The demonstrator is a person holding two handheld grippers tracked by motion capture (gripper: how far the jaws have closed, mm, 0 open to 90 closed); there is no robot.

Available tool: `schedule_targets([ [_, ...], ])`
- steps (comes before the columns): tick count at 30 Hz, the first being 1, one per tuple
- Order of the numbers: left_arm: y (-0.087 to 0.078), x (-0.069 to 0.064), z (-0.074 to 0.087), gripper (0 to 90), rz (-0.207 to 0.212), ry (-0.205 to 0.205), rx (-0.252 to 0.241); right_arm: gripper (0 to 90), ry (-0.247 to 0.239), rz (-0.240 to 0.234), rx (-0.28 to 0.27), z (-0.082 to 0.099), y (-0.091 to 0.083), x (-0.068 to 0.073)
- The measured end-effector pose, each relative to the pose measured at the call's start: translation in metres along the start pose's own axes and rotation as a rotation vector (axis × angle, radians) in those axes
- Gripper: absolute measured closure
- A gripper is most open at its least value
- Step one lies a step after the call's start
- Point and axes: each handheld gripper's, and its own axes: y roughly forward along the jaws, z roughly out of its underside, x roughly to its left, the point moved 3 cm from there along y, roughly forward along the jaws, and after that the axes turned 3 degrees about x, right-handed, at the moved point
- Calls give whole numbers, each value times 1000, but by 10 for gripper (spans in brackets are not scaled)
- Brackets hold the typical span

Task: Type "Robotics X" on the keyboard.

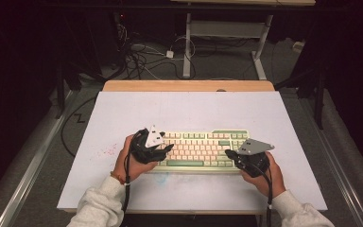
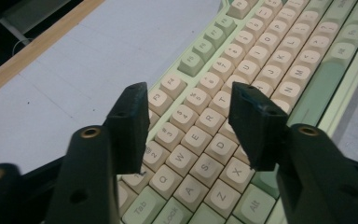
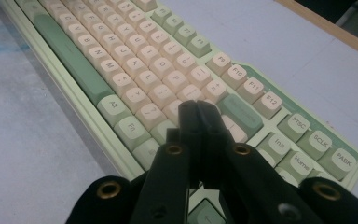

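A: Where does the keyboard [image 1: 201,150] sit?

B: Flat on the desk [image 1: 189,111], near the person's edge, roughly centred between the two hands. Its long side runs left to right across the desk, with the space bar row toward the person and the function row on the far side.

A: And the two tools?

B: The left gripper [image 2: 189,123] hovers over the keyboard's left end with its jaws spread wide and nothing between them; the letter keys around W, E and S show through the gap. The right gripper [image 3: 199,122] is over the right end with its jaws pressed together, empty, the tips just above the keys near the enter block.

A: What could go wrong from here?

B: My guess is the work is pressing keys. With the left jaws apart, a downward poke could land two tips on two different keys at once, or one tip could wedge in the gap between keycaps and lever a cap off. The closed right pair makes a neater point, but it comes in at a slant, so it may slide off a rounded cap onto the neighbouring key.

A: Anything about the keyboard itself?

B: Nothing pins it down. A sideways or slanted push at either end could swing it about, since each hand works far from its middle.
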Motion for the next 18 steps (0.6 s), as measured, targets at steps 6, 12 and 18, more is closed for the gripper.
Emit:
schedule_targets([
  [6,-7,-3,9,256,-39,19,-12,900,4,-1,-6,-2,-1,-1],
  [12,-16,-6,22,194,-52,39,-27,900,1,0,-9,-5,-2,-3],
  [18,-25,-8,39,175,-57,39,-27,900,8,-6,-10,-7,-2,-4],
])
